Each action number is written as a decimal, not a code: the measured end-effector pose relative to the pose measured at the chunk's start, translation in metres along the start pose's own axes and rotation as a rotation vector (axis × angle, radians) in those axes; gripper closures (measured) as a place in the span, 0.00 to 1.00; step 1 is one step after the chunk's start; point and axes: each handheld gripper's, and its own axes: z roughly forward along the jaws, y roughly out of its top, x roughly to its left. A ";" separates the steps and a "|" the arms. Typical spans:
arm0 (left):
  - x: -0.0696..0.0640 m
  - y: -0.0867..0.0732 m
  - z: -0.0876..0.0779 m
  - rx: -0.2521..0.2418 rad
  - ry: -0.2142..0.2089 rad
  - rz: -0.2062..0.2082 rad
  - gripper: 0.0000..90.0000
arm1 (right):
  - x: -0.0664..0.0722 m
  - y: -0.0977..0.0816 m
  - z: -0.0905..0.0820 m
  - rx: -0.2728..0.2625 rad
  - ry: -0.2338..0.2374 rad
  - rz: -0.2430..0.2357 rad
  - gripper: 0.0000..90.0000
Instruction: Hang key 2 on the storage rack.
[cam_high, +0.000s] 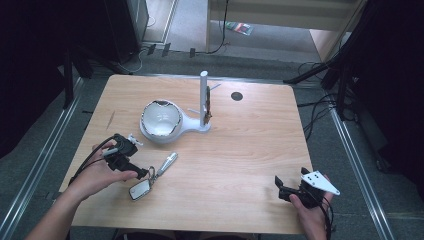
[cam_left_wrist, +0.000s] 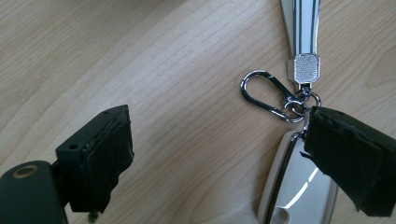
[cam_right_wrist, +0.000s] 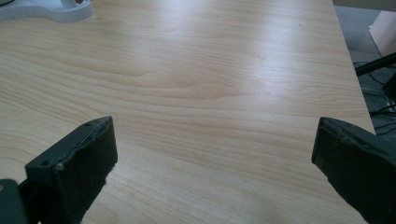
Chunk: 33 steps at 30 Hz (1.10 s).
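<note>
A white and silver key fob (cam_high: 139, 190) lies on the wooden table (cam_high: 240, 150) near its front left, joined by a ring and carabiner clip (cam_left_wrist: 263, 91) to a silver metal tag (cam_high: 168, 163). My left gripper (cam_high: 145, 175) points at this bunch with its jaws open. In the left gripper view the gripper (cam_left_wrist: 219, 135) has one jaw over the top end of the fob (cam_left_wrist: 299, 189) and the other over bare wood. My right gripper (cam_high: 279, 188) rests open near the front right edge, and in its own view (cam_right_wrist: 215, 140) there is nothing between its jaws.
A white bowl (cam_high: 161, 120) sits on a white stand with an upright post (cam_high: 204, 97) at the table's middle back; the stand's base (cam_right_wrist: 46, 9) lies far ahead of the right gripper. A small black disc (cam_high: 237, 96) lies behind it. Cables run across the floor around the table.
</note>
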 end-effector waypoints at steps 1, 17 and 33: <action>-0.001 0.002 0.000 0.009 -0.002 -0.004 0.10 | 0.000 0.000 0.000 0.000 0.001 0.000 0.00; -0.023 0.026 0.007 0.042 -0.072 0.035 0.20 | 0.001 0.000 0.000 0.005 -0.001 -0.005 0.00; -0.043 0.043 0.021 0.107 -0.061 0.096 0.44 | -0.001 0.000 0.000 0.002 0.004 0.007 0.00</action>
